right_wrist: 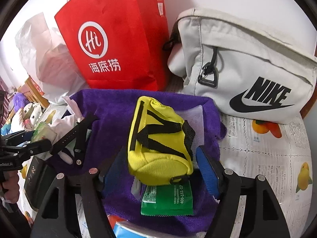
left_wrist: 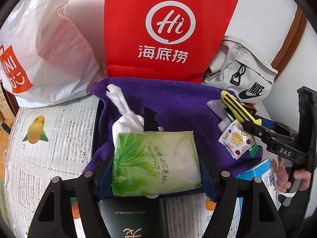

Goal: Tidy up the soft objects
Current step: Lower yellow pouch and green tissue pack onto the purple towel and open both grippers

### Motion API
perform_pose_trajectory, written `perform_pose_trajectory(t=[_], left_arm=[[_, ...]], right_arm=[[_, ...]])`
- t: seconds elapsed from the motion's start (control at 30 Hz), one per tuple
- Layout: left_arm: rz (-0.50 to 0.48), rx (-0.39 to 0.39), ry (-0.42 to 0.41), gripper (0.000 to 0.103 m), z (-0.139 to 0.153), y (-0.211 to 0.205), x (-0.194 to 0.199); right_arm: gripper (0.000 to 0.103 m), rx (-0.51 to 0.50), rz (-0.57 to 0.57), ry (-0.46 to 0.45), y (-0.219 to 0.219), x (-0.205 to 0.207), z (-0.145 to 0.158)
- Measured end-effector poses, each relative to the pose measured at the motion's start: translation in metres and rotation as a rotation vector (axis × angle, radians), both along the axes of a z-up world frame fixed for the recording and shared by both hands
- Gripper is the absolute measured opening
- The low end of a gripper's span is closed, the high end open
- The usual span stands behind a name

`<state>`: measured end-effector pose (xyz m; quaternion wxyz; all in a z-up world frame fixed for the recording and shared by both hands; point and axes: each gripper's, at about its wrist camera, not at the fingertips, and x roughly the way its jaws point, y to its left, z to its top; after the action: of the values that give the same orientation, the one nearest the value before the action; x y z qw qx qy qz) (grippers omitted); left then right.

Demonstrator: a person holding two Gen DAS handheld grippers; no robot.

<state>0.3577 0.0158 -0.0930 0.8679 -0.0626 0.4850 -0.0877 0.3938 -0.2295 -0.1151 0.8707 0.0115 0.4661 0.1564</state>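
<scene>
Where yellow pouch point(right_wrist: 158, 140) sits, green packet point(right_wrist: 167, 202) half hidden.

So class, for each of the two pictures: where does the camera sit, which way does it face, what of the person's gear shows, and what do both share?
Left wrist: behind the left gripper, facing the green tissue pack it clamps; the right gripper and hand show at right.
Right wrist: behind the right gripper, facing the yellow pouch between its fingers; the left gripper shows at left.
Shared: purple towel, red bag, Nike bag.

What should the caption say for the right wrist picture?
Right gripper jaws around a yellow pouch over a purple towel, beside a white Nike bag.
</scene>
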Motion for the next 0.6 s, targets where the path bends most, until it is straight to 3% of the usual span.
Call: perform_pose_trajectory(t=[0.43,0.6], left_arm=[[-0.025,0.039,0.007,0.073,-0.011,-0.021,0.020],[-0.037,0.120,-0.001,0.073,-0.019,-0.036,0.029]], right_arm=[[0.075,0.001,-0.040,-0.071,-0.016,-0.048,0.037],[0.075,0.025,-0.066,-0.068,-0.027,-0.070,0.040]])
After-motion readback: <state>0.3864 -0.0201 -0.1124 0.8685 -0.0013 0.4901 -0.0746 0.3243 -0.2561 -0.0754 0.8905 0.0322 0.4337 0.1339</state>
